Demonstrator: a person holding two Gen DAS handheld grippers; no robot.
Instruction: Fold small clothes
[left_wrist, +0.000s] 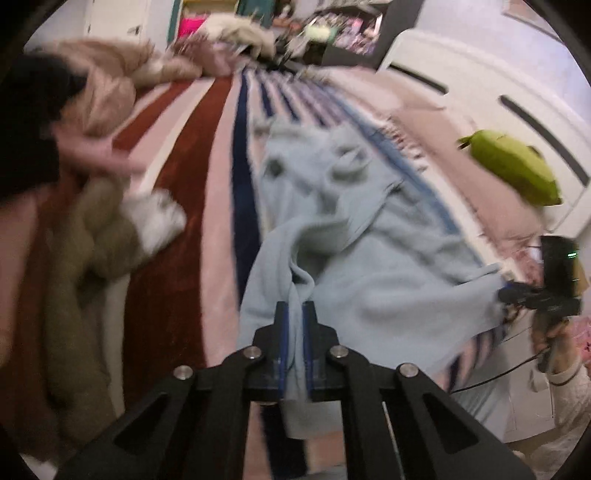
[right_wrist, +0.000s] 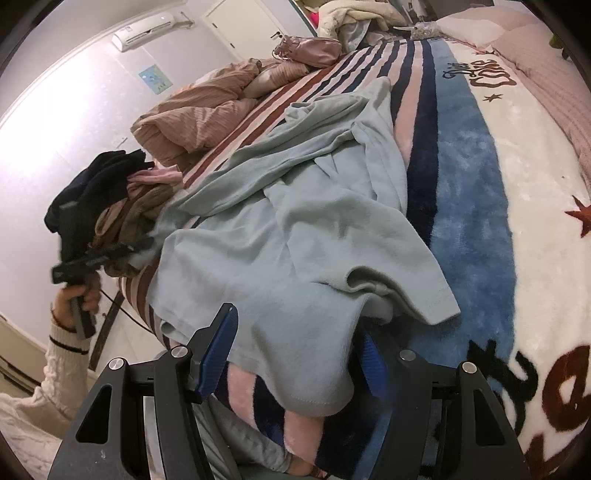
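Note:
A light blue garment lies rumpled across the striped blanket on the bed. My left gripper is shut on a bunched fold of its near edge, and the cloth runs up between the blue pads. In the right wrist view the same garment spreads over the bed, its hem hanging over the edge. My right gripper stands open there, with the hem and the blanket's edge between its wide-apart fingers. A hand holds the left gripper at the garment's far left corner. The right gripper shows at the garment's right corner.
The plush striped blanket covers the bed. An olive and white heap of clothes lies left of the garment, with dark clothes piled on top. A beige duvet is bunched behind, and a green item sits far right.

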